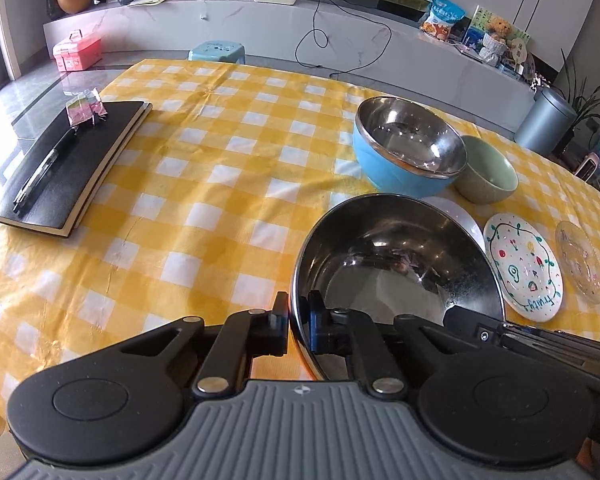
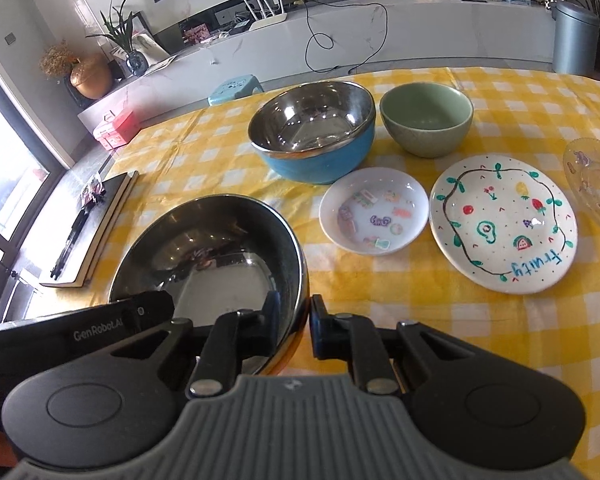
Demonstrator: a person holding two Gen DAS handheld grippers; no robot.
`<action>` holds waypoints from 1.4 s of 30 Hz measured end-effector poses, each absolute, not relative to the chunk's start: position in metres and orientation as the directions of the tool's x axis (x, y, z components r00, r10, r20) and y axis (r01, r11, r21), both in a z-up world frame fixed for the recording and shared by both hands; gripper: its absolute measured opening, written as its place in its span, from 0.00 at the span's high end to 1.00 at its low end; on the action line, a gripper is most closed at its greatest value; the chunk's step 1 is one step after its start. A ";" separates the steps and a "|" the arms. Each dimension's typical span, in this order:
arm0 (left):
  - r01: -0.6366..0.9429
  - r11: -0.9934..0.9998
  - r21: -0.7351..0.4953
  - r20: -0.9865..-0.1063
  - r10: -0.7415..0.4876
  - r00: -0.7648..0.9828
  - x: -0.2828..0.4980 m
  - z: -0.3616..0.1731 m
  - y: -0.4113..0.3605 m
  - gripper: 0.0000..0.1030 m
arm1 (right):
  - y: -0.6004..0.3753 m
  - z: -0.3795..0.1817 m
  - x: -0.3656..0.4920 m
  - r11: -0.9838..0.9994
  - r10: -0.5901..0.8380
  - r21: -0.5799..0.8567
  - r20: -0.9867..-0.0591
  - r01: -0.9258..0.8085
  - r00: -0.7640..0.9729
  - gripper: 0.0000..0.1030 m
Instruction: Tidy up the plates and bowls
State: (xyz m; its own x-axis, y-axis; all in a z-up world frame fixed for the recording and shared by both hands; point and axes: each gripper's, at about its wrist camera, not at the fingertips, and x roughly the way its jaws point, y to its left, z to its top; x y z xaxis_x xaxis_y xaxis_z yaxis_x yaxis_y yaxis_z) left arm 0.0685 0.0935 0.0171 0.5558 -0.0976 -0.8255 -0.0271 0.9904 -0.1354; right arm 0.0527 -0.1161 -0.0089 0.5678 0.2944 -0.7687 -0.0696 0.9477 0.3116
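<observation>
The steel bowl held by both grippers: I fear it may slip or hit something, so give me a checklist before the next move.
1. Left gripper shut on the steel bowl rim: ok.
2. Right gripper shut on the opposite rim: ok.
3. Steel bowl empty: ok.
4. Blue bowl, a likely nesting target, upright and empty: ok.
5. Small white dish and fruity plate close beside the held bowl, so clearance is tight: not ok.
6. Bowl lifted off the tablecloth: cannot tell.
</observation>
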 end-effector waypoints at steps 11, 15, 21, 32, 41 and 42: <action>-0.073 0.985 -0.153 -0.839 -0.091 0.536 0.034 0.017 0.111 0.92 | -0.112 -0.008 0.023 0.925 0.359 0.370 -0.779 -0.085 0.514 0.87; -0.091 0.984 -0.155 -0.844 -0.084 0.530 0.027 0.013 0.114 0.92 | -0.112 -0.012 0.018 0.924 0.359 0.374 -0.788 -0.073 0.500 0.87; -0.104 0.984 -0.144 -0.843 -0.067 0.534 0.024 0.011 0.117 0.92 | -0.108 -0.017 0.016 0.923 0.364 0.380 -0.797 -0.068 0.482 0.87; -0.124 0.979 -0.164 -0.846 -0.075 0.528 0.025 0.000 0.127 0.92 | -0.097 -0.023 0.018 0.930 0.350 0.362 -0.812 -0.067 0.468 0.88; -0.116 0.987 -0.115 -0.842 -0.035 0.538 0.025 0.003 0.121 0.83 | -0.096 -0.018 0.016 0.943 0.323 0.320 -0.808 -0.094 0.493 0.75; -0.114 0.988 -0.109 -0.841 -0.030 0.541 0.024 0.004 0.120 0.82 | -0.096 -0.016 0.014 0.946 0.316 0.309 -0.803 -0.101 0.505 0.71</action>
State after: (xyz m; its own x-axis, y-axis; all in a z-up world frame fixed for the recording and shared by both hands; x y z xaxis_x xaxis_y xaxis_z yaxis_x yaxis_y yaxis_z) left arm 0.0244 0.1201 0.0044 0.5408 -0.0301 -0.8406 -0.1138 0.9875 -0.1086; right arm 0.0145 -0.0956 -0.0157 0.5051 0.3162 -0.8031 -0.1006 0.9457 0.3091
